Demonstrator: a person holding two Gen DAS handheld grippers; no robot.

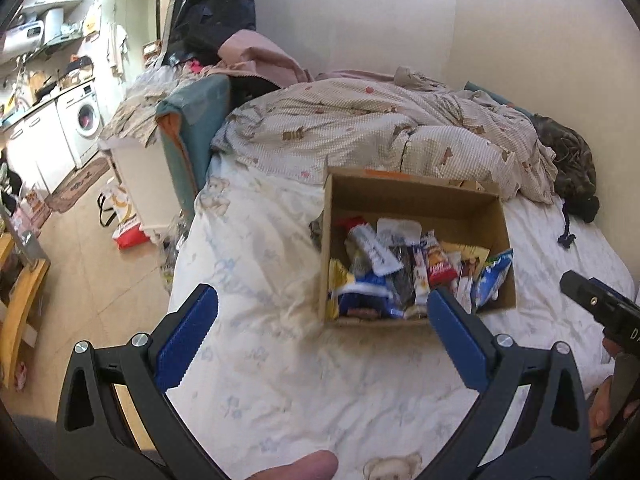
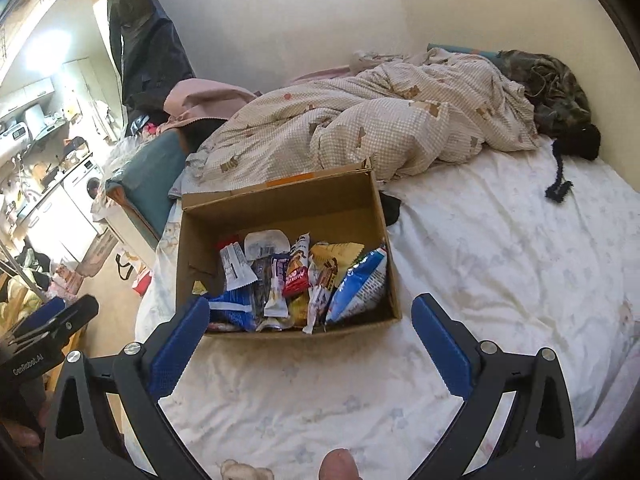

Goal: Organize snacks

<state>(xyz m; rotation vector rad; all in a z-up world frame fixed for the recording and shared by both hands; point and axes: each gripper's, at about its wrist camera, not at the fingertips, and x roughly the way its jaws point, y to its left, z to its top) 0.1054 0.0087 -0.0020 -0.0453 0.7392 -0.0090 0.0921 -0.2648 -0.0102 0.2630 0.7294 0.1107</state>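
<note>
Both released, our left gripper (image 1: 322, 316) and right gripper (image 2: 310, 324) hang just short of the snack-filled cardboard box (image 2: 200, 236) on the bed (image 2: 500, 248); we should reach in for one packet at a time.

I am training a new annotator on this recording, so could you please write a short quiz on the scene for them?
1. True or false: the left gripper holds a snack.
2. Where do the snacks lie? A) in the box B) on the quilt C) on the floor
3. What does the box rest on?

Key: 1 false, both it and the right gripper are open and empty; 2 A; 3 the bed sheet.
</note>
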